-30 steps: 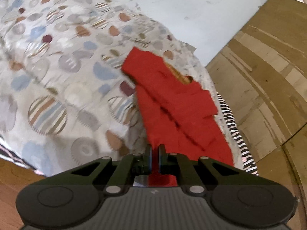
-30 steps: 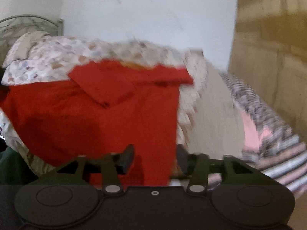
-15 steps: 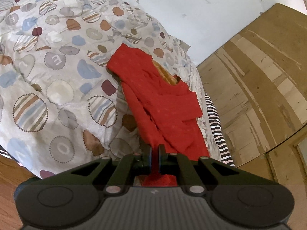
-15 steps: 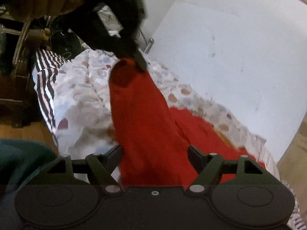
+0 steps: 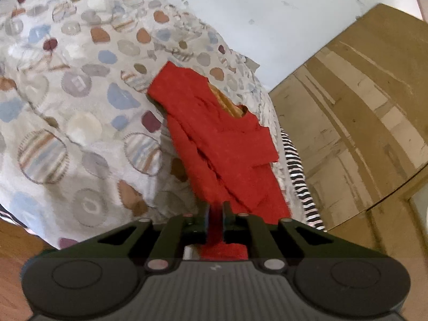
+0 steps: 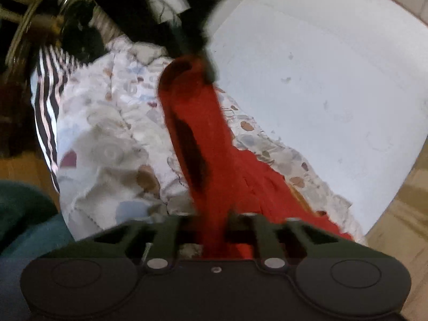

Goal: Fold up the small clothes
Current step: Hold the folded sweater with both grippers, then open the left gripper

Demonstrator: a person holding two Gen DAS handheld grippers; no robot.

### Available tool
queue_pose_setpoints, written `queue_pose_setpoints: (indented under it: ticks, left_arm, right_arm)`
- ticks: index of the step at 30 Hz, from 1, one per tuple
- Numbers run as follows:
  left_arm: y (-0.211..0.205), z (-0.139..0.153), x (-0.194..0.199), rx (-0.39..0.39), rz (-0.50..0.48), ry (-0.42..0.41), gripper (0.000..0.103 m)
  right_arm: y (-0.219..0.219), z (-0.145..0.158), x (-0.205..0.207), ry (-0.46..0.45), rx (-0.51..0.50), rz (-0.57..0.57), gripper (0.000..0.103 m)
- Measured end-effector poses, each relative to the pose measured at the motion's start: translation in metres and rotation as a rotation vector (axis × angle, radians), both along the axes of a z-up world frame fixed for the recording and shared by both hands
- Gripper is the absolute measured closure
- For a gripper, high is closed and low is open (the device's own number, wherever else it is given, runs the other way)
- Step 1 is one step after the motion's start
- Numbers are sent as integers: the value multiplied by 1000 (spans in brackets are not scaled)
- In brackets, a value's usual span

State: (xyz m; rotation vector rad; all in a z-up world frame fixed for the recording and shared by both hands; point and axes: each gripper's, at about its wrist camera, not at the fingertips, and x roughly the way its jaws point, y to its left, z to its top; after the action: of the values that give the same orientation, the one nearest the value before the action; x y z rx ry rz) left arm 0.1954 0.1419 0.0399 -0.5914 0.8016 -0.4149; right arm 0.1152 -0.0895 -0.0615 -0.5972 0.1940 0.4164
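Note:
A small red garment (image 5: 222,144) lies partly folded on a spotted quilt, with an orange lining showing at its far edge. My left gripper (image 5: 215,211) is shut on the garment's near edge. In the right wrist view the same red garment (image 6: 211,149) stretches from my right gripper (image 6: 214,219), which is shut on its near end, up to the left gripper (image 6: 206,69) holding the far end. The cloth hangs taut between the two grippers above the quilt.
The quilt (image 5: 80,112) with coloured dots covers a bed with a black-and-white striped sheet (image 5: 299,176) at its edge. A wooden wardrobe (image 5: 361,123) stands to the right, a white wall (image 6: 307,85) behind. A dark green cloth (image 6: 24,214) is at lower left.
My right gripper has closed on the red garment's edge; half a second ago its jaws were wide apart. The left gripper keeps its hold and has shifted slightly.

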Motion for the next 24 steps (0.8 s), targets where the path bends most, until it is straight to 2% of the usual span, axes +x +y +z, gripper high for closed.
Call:
queue_pose_setpoints:
  ticks: [1,2,3,5,7,9,11,13,19,22,24]
  left_arm:
    - [4,-2,-4,17,7,-16,93]
    - [8,-4,-7,28,20,-25,80]
    - [13,-9,-12,42,43,-31,57]
    - [23,-17,-21,79,90,-48,34]
    - [27,-25,-33,162,111,-90,32]
    - [24,-31,-43,253,97,-146,17]
    - [16,-36,-57,351,82,-216,8]
    - [0,-41,-70,436,39,-286,3]
    - [-61,-64,-88,603,-125,-420,3]
    - [-95,-74,-81,720,-165,-446,3]
    - [-113,-77,-76,763,-160,-463,3]
  right_arm:
    - [-4,4,2,35,27,18,94]
    - [-8,9,6,79,59,31,94]
    - [-14,13,11,132,96,41,94]
    - [-21,22,23,237,129,77,94]
    - [-25,29,30,286,109,111,94]
    - [-25,36,41,360,82,148,94]
    - [-23,43,58,470,94,181,93]
    - [-23,51,76,564,110,201,92]
    - [-26,76,112,784,140,221,91]
    - [-30,86,121,841,156,211,91]
    - [-29,90,124,850,146,205,91]
